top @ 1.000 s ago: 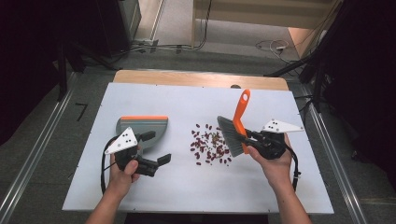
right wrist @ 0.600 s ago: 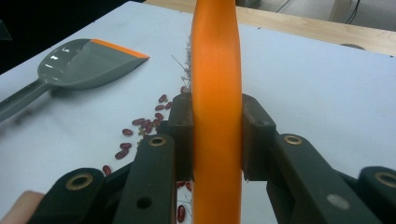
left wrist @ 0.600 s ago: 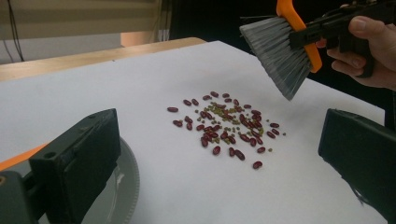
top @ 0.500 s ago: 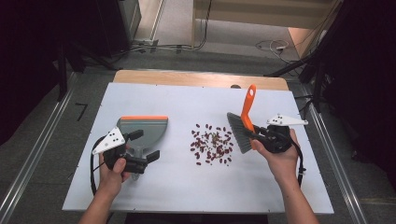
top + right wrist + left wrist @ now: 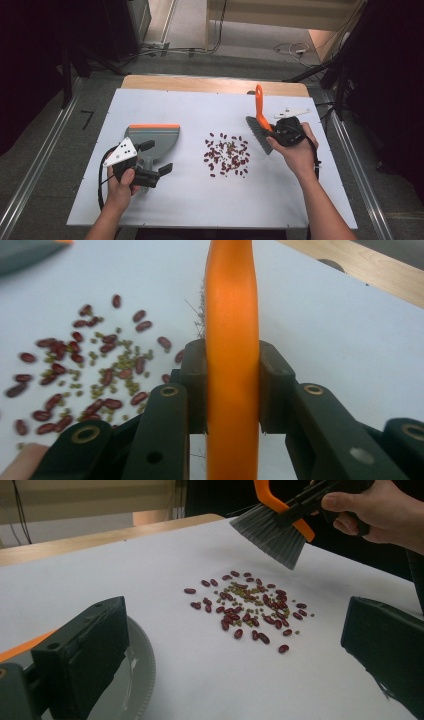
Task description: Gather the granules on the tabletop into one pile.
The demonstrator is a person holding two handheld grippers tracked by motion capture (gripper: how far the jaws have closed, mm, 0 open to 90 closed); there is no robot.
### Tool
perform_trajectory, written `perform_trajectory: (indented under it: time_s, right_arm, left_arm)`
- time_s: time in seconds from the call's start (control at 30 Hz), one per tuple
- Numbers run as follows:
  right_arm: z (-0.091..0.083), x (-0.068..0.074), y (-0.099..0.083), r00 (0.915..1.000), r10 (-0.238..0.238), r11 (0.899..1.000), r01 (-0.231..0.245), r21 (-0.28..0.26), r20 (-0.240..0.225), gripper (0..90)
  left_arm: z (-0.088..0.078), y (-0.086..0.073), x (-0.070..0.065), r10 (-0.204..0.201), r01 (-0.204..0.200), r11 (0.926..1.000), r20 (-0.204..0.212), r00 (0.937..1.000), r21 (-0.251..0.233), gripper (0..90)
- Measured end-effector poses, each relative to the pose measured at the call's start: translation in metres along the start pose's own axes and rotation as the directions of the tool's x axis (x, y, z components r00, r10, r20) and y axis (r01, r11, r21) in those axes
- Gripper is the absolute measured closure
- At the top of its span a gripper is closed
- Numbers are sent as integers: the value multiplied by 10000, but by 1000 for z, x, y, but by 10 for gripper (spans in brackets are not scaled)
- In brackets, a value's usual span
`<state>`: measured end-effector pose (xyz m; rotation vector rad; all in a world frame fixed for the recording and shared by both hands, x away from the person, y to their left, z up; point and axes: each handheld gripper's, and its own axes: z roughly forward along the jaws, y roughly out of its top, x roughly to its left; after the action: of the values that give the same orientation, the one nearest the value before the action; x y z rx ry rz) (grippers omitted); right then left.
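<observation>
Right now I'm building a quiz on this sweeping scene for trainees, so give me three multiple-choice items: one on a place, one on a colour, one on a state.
1. Where does the pile of dark red beans and small green beans lie?
A. inside the dustpan
B. on the white tabletop between dustpan and brush
C. on the floor

2. What colour is the handle of the grey-bristled hand brush?
A. blue
B. white
C. orange

3. How do the jaws of the right gripper stand?
A. shut on the brush handle
B. wide open and empty
C. shut on a bean

Answers:
1 B: the high view shows the pile on the white tabletop, with the grey dustpan with an orange edge on one side and the brush on the other.
2 C: the handle is orange in all the views.
3 A: the right gripper view shows both pads pressed on the handle.
</observation>
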<state>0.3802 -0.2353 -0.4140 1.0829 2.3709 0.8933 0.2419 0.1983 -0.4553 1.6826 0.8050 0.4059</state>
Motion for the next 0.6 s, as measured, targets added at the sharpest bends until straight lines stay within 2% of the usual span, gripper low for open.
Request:
perform_trajectory:
  time_s: [0.13, 0.23, 0.37, 0.43, 0.47, 0.53, 0.6]
  right_arm:
    - [14, 2, 14, 9985, -415, 9980, 396, 500, 371, 692]
    - [24, 7, 24, 9942, -808, 9927, 739, 958, 712, 692]
    - [39, 13, 33, 9836, -1434, 9794, 1252, 1586, 1094, 692]
    - [48, 17, 37, 9741, -1839, 9676, 1559, 1985, 1314, 692]
    - [51, 18, 38, 9720, -1915, 9642, 1604, 2112, 1361, 692]
    - [57, 23, 40, 9697, -2077, 9587, 1757, 2235, 1284, 692]
    - [61, 30, 42, 9628, -2411, 9474, 2063, 2448, 1217, 692]
  left_arm:
    - [-3, 0, 2, -138, 139, 9998, 18, 9999, -134, 0]
    - [-3, -1, 2, -70, 71, 9999, 38, 10000, -76, 0]
    - [-2, -1, 2, -91, 91, 10000, 47, 9999, -41, 0]
    - [0, -2, 2, -59, 59, 10000, 65, 10000, -32, 0]
    - [0, -2, 1, -37, 37, 10000, 32, 10000, 32, 0]
    - [1, -2, 1, -42, 42, 10000, 49, 10000, 73, 0]
    - [1, -2, 1, -55, 55, 10000, 54, 10000, 65, 0]
